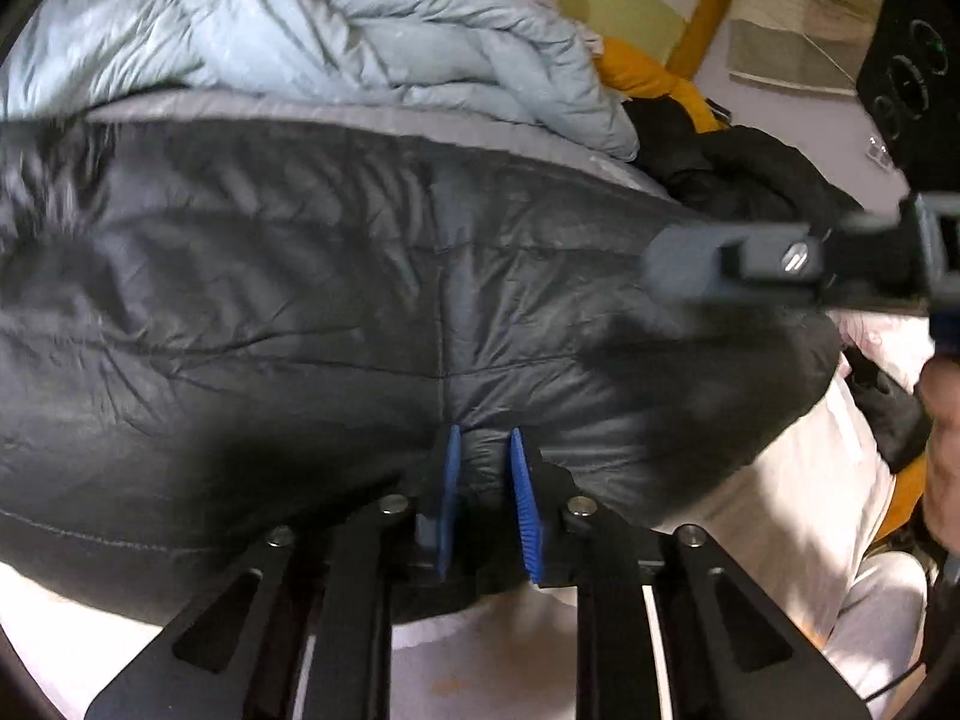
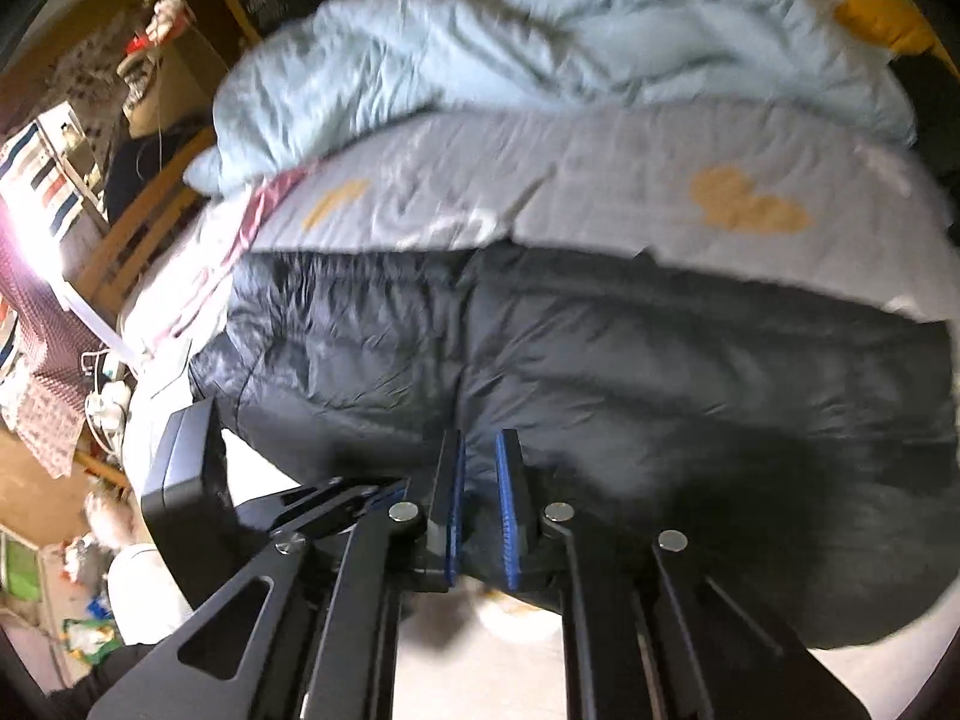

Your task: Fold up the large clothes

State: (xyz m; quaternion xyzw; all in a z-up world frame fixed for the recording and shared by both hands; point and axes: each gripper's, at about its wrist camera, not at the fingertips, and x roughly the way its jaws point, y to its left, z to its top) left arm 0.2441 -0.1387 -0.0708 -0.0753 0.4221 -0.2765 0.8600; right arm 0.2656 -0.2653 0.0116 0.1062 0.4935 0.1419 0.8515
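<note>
- Both grippers are clenched on the near edge of the black puffer jacket (image 1: pixel 336 300): the left gripper (image 1: pixel 483 450) has a pinch of the quilted fabric between its blue pads (image 1: pixel 451 480), right at a vertical seam.
- Right gripper (image 2: pixel 480 456) likewise pinches a fold of the same jacket between its blue-lined fingers (image 2: pixel 507 510), close to a stitched seam running up the garment.
- In the left wrist view the right gripper shows as a blurred black tool entering from the right edge, over the jacket's right end.
- In the right wrist view a black block of the left gripper's body sits at the lower left, just beside the jacket's left end.
- Puffy and wrinkled, the jacket lies spread widthwise across a bed, its near hem raised in the two grips over a pale sheet (image 1: pixel 774 510).
- Behind the jacket lies a grey-blue cover (image 2: pixel 600 192) printed with yellow heart shapes, touching the jacket's far edge.
- Farther back a light blue duvet (image 1: pixel 336 18) is bunched in a heap.
- Right of that heap, in the left wrist view, sit a dark garment (image 1: pixel 738 168) and a mustard-yellow cloth (image 1: pixel 648 78).
- A wooden bed frame (image 2: pixel 144 228) and cluttered shelves show at the left of the right wrist view, all blurred.
</note>
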